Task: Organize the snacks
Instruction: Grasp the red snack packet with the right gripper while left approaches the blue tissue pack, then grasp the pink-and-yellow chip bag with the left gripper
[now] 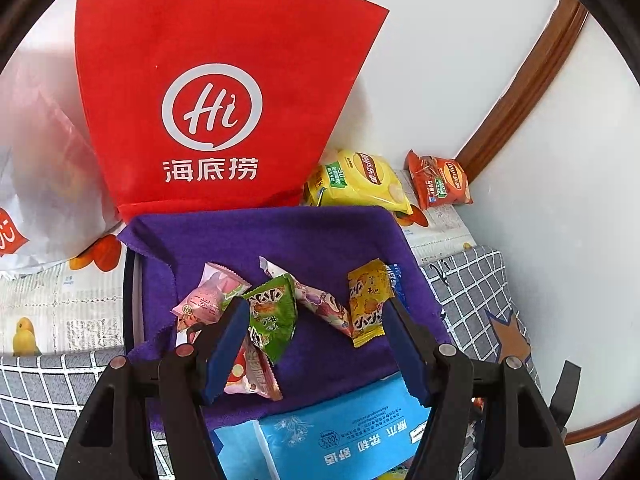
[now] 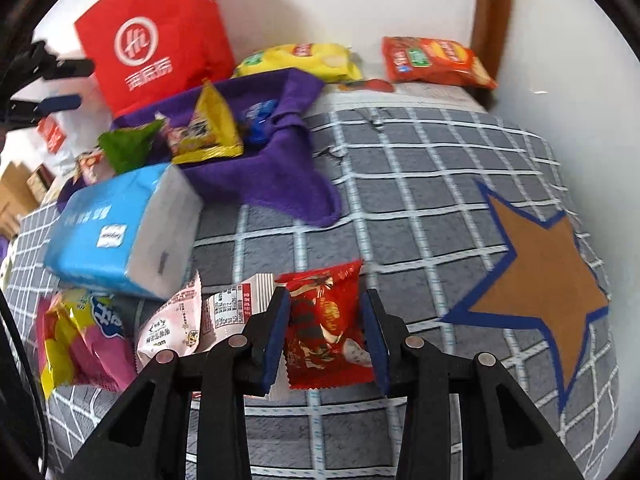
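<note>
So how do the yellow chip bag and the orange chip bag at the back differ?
The yellow chip bag is larger and lies beside the red tote bag, right behind the purple-lined box. The orange chip bag is smaller and lies apart near the wooden trim. Both are sealed, carry a similar oval logo, and lie flat against the wall.

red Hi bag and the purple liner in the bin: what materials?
Red bag: looks like non-woven fabric, matte, stiff enough to stand with soft creases, white logo printed on it. Purple cloth: probably microfibre or terry towel, fuzzy nap with no sheen, a zigzag-cut edge, and it drapes in loose folds.
</note>
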`<state>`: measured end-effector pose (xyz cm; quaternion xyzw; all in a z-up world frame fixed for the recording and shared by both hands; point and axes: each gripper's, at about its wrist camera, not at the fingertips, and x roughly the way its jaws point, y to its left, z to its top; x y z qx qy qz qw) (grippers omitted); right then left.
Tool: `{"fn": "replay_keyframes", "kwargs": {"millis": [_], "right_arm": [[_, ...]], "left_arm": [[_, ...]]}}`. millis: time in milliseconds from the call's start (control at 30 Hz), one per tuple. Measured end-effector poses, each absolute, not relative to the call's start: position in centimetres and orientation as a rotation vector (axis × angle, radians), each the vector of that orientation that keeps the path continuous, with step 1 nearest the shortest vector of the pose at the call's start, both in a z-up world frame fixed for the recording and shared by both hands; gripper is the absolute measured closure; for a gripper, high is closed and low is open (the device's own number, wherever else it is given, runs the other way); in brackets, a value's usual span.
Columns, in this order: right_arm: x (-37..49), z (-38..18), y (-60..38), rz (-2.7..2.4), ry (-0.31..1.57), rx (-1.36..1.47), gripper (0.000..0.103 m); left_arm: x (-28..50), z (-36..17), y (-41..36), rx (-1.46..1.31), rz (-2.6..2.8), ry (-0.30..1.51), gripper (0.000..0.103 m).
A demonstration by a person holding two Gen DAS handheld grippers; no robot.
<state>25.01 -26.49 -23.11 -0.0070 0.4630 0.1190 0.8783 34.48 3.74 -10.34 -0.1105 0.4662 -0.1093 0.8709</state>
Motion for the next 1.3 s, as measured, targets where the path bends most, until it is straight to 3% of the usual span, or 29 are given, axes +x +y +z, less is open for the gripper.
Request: {"fn": "replay_keyframes", "kwargs": {"millis": [167,567,933,1300], "right_arm": [[24.7,-24.2,-24.9,0.236,0.958,-0.103,0.063],[22.2,-22.7,-28.4,0.185,0.923,0.011,0.065],[17.1,-19.9,-32.0,0.164,0.88,0.103,0.065],[14.1,-18.5,-31.7,0.226,0.853,0.146,0.065]], "left_arm": [[34.4,-10.3,3.5,-0.224,-0.227,0.974,0.036],[33.6,-9.6,2.2,-0.176,-0.238,0.96,0.036],[27.8,-8.2,-0.4,-0.141,-0.287,0.954,0.036],[19.7,-13.7,-2.1,-0.228,-0.315,1.097,0.03]]}}
